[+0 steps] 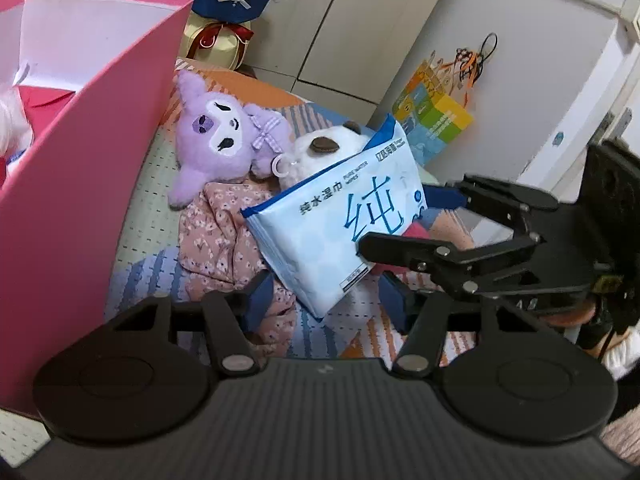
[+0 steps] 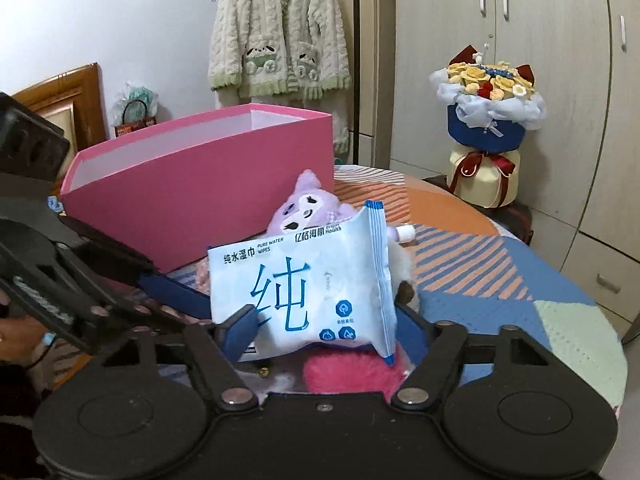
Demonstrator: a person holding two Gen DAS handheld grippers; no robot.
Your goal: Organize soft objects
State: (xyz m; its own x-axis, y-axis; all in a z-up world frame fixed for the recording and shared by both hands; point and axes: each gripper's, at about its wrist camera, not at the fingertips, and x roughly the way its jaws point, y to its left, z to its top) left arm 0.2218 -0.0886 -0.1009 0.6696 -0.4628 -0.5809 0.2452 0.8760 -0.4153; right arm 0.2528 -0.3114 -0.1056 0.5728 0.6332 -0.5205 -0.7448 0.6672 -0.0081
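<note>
A blue-and-white wipes pack (image 1: 340, 224) (image 2: 320, 280) stands tilted on edge over the soft things. My right gripper (image 2: 326, 332) (image 1: 396, 220) is shut on it, one pad on its front and the other behind its right edge. My left gripper (image 1: 326, 296) is open around the pack's lower corner, with small gaps on both sides. A purple plush (image 1: 216, 140) (image 2: 304, 208) and a white plush with brown ears (image 1: 320, 148) lie behind the pack. A floral cloth (image 1: 216, 240) lies under my left finger. A pink fluffy thing (image 2: 352, 372) sits below the pack.
An open pink box (image 1: 80, 160) (image 2: 192, 184) stands at the left on the patterned bedspread (image 2: 520, 280), with something white and red inside. A bouquet (image 2: 488, 120) and a colourful paper bag (image 1: 436, 120) stand by the wardrobe. A knit cardigan (image 2: 280, 32) hangs on the wall.
</note>
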